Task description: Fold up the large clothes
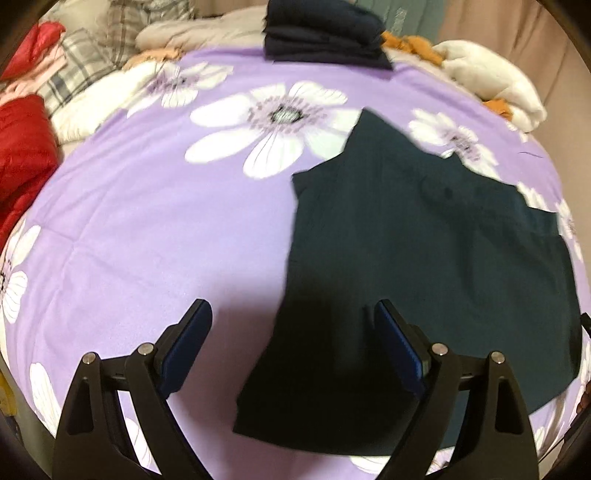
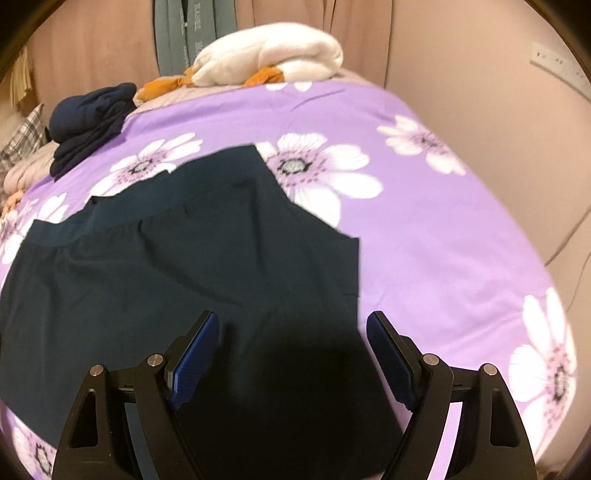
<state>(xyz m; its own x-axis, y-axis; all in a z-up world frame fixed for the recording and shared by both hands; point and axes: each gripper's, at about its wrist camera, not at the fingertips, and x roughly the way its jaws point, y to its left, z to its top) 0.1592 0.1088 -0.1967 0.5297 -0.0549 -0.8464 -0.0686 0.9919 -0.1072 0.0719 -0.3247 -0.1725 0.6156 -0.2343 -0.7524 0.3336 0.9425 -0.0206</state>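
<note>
Garment: a dark garment [image 1: 424, 258] [image 2: 177, 280] was laid flat on the bedspread, partly folded, with a lighter band seen across one end; its kind could not be told for certain.
Garment position: in the left wrist view it was spread right of centre, one narrow part reaching down between the fingers; in the right wrist view it was spread left of centre and ran under the fingers.
Bedspread: a purple bedspread [image 1: 147, 229] [image 2: 424, 229] printed with large white flowers was seen under the garment.
Left gripper: the left gripper [image 1: 293, 321] was held above the bedspread, jaws spread wide, nothing gripped; the pads were kept apart from the cloth on both sides.
Right gripper: the right gripper [image 2: 293, 328] was held above the garment, jaws spread wide, nothing gripped.
Folded pile: a navy pile [image 1: 325, 33] [image 2: 88, 125] of folded clothes was set at the far edge of the bedspread, well apart from the garment.
White bundle: a white bundle [image 1: 491, 88] [image 2: 273, 51] was left at the far side, with orange cloth [image 1: 417, 46] [image 2: 162, 86] just beside it.
Red cloth: red cloth [image 1: 22, 155] was seen at the left edge, beside plaid fabric [image 1: 77, 70].
Sharpness: both views were blurred.
</note>
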